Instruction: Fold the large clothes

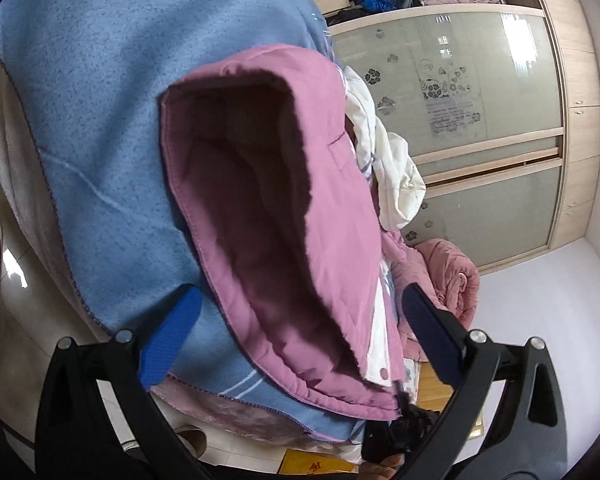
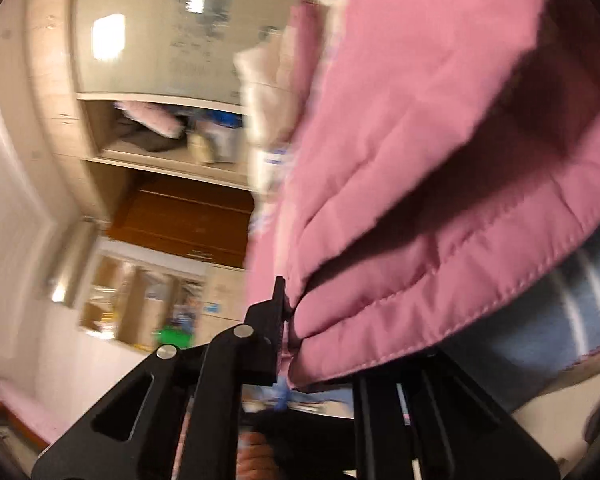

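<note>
A pink padded jacket (image 1: 284,208) lies hood-up on a blue blanket (image 1: 100,120), its darker lining facing me. My left gripper (image 1: 300,292) stands wide open around the hood's lower edge. Its blue pads (image 1: 172,332) are clear of the cloth on both sides. In the right wrist view the same pink jacket (image 2: 420,160) fills the upper right. My right gripper (image 2: 290,312) is shut on its stitched hem. One black finger (image 2: 278,292) shows, and the other is hidden under the fabric. The picture is blurred.
A white garment (image 1: 396,168) and another pink padded coat (image 1: 452,276) lie beyond the jacket. A wardrobe with frosted sliding doors (image 1: 480,100) stands behind, with piled clothes on top. The blue blanket (image 2: 540,320) shows below the hem. Wardrobe shelves (image 2: 160,140) hold clothes.
</note>
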The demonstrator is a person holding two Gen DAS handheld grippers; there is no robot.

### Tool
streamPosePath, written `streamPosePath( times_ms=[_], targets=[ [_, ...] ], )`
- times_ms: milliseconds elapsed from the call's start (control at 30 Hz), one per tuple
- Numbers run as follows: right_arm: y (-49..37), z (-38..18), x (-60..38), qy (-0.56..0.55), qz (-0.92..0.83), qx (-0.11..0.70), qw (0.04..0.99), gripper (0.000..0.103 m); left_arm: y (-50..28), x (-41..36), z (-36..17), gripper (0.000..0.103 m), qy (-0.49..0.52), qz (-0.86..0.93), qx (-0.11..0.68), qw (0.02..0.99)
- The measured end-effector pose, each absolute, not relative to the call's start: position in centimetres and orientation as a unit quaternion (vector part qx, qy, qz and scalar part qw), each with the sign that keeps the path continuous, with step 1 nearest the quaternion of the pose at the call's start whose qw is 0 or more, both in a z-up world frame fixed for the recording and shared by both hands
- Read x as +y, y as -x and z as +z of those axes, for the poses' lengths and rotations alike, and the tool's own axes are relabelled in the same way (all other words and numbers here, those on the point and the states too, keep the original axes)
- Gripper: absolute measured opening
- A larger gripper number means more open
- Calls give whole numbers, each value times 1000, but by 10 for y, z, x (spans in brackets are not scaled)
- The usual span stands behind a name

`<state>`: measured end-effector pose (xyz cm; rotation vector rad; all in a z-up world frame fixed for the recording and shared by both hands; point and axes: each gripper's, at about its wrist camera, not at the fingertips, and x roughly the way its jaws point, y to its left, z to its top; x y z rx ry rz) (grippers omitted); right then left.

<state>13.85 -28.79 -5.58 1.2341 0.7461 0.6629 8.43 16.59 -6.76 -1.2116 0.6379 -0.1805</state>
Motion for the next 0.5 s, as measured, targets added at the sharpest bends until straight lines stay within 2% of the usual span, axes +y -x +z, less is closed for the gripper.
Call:
streamPosePath(
  times_ms=[100, 333, 367, 433, 467, 500],
  targets=[
    [-140, -50, -294, -575, 317, 305, 690, 11, -89, 163, -69, 101, 568, -84, 291, 765],
    [-136, -56, -296, -586, 327, 308, 674, 12, -112, 147, -66, 98, 589, -115, 265, 755],
    [-136, -56, -295, -586, 326, 309, 675, 12, -116, 146, -64, 85, 588, -118, 263, 755],
    [-134, -55, -295, -578, 319, 313, 683, 12, -121, 143, -62, 20, 563, -109, 276, 771],
    [-134, -55, -295, -575, 316, 317, 685, 12, -123, 142, -61, 16, 545, -98, 295, 779],
    [-135, -52, -298, -572, 314, 320, 687, 12, -125, 142, -62, 17, 540, -96, 302, 780]
  ],
)
